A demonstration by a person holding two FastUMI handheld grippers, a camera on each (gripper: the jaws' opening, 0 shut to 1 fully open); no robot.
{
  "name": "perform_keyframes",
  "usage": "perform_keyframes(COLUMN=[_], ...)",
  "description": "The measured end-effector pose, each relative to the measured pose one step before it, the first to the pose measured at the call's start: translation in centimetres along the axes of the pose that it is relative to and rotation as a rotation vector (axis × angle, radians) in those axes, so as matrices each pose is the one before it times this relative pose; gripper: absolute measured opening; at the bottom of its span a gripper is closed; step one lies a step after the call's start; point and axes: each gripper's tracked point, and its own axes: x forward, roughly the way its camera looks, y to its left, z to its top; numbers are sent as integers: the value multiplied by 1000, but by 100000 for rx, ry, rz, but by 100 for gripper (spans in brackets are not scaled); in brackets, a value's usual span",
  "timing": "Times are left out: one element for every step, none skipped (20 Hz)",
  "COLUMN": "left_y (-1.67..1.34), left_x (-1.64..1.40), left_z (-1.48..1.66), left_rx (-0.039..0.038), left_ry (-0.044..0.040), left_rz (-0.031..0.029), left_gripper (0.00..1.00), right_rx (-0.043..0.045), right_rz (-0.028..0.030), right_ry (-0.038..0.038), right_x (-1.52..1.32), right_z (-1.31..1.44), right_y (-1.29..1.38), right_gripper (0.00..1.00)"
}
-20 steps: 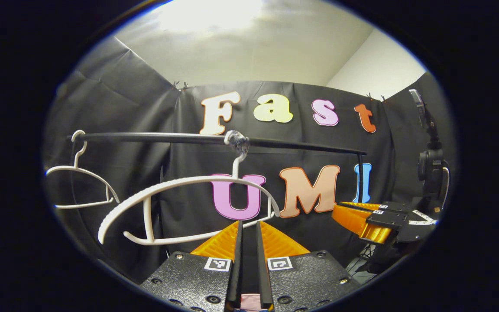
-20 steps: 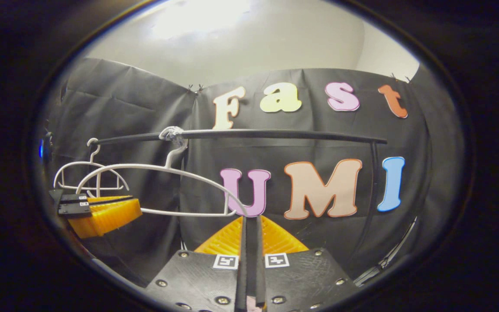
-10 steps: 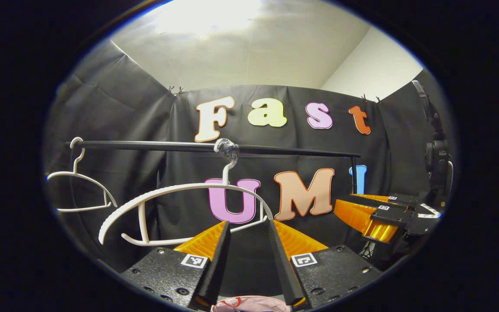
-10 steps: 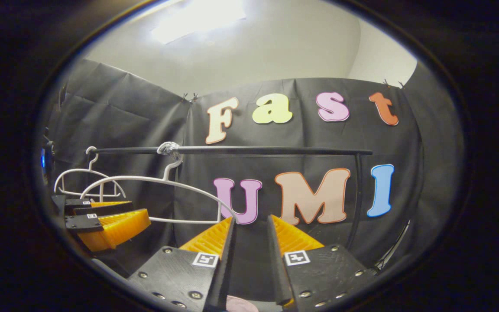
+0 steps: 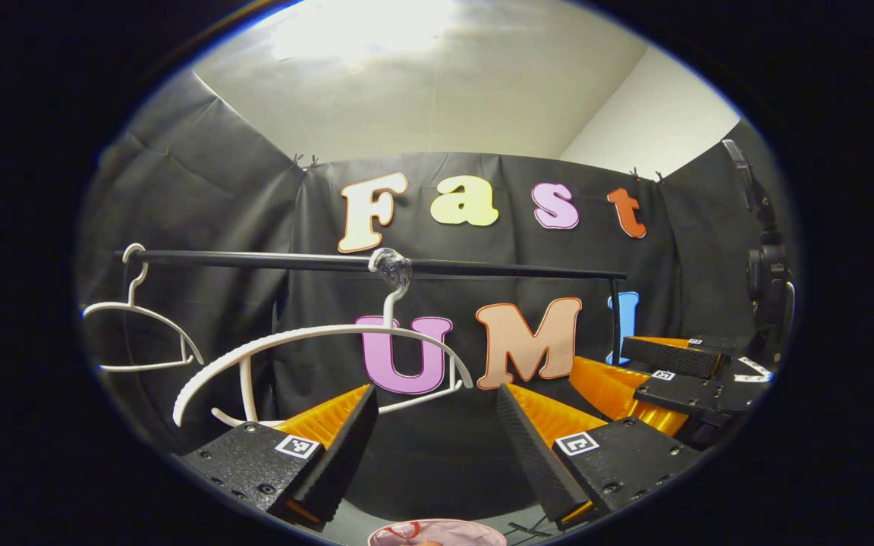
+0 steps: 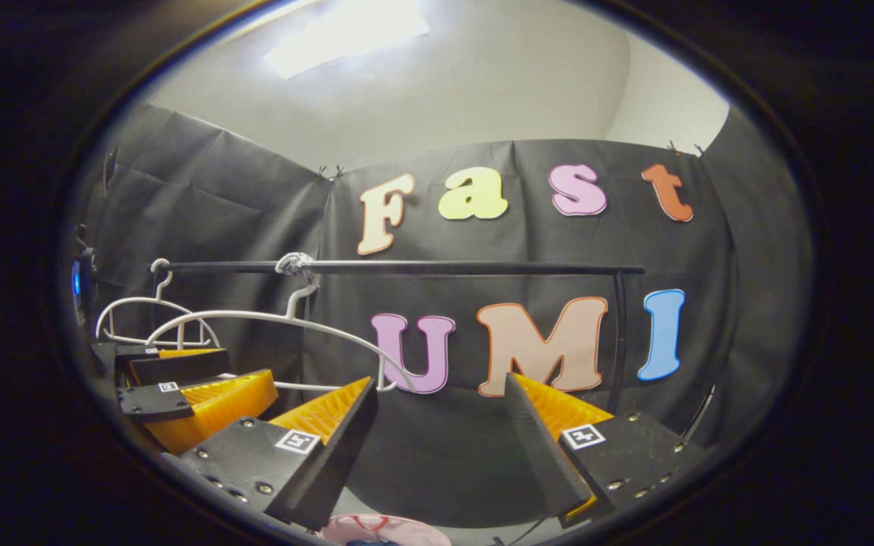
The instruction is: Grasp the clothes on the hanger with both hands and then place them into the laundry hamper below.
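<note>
Fingers of the left gripper (image 5: 433, 425) stand wide apart at the bottom of the left gripper view, released and grasping nothing, and between them we see only the dark booth wall. In the right gripper view the right gripper (image 6: 441, 425) is spread in the same way, with nothing between its fingers. We see a thin black horizontal clothes rail (image 5: 255, 260) across the booth, and from it hangs a white plastic hanger with ribbed curved shoulders (image 5: 315, 334), bare, its hook wrapped at the rail with something pale. A second, thinner white wire-like hanger (image 5: 141, 315) hangs near the left end of the rail, also bare. The clothes, a pink piece of soft fabric (image 5: 437, 533), lie low at the very bottom edge of the left gripper view, under the open fingers and apart from them; we see the same pink fabric at the bottom of the right gripper view. We cannot tell from these pictures what the fabric lies in. At the right side of the left gripper view the right gripper appears again, near a dark camera stand (image 5: 767, 280).
</note>
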Motion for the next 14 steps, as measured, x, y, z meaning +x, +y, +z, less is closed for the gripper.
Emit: perform_keyframes(left_y=[28, 7, 60, 62, 95, 27, 51, 46, 71, 50, 76, -24, -2, -72], left_x=[-5, -65, -8, -45, -8, 55, -79, 57, -9, 36, -16, 59, -78, -8], left_z=[34, 7, 12, 112, 14, 121, -71, -72, -171, -113, -147, -63, -154, -56], left_rx=[195, 126, 2, -45, -91, -108, -165, -133, -22, 79, 168, 72, 54, 11], left_ry=[-72, -289, -272, -191, -480, -156, -23, 285, 418, 472, 409, 374, 407, 232], left_rz=[314, 175, 282, 233, 246, 160, 86, 30, 30, 92, 99, -50, -115, -164], left_gripper=[97, 97, 97, 97, 97, 97, 97, 97, 97, 97, 97, 97, 97, 97], right_rx=[-169, -251, -68, 131, 167, 141, 130, -2, -138, -100, 10, 117, 84, -39], right_rz=[100, 136, 274, 203, 215, 215, 76, -16, -49, -169, 53, 90, 58, -183], right_ry=[-474, -861, -660, -443, -262, -60, 64, 51, 57, 117, 260, 435, 197, -39], right_x=[53, -67, -79, -129, 59, 102, -38, -4, 33, 13, 14, -45, -6, -50], right_z=[115, 181, 203, 39, -18, 19, -42, 27, -84, -15, -166, -93, -69, 64], right_y=[95, 68, 95, 144, 66, 71, 54, 38, 66, 22, 46, 67, 91, -67], right_gripper=[100, 100, 100, 100, 100, 96, 96, 100, 96, 96, 100, 100, 100, 96])
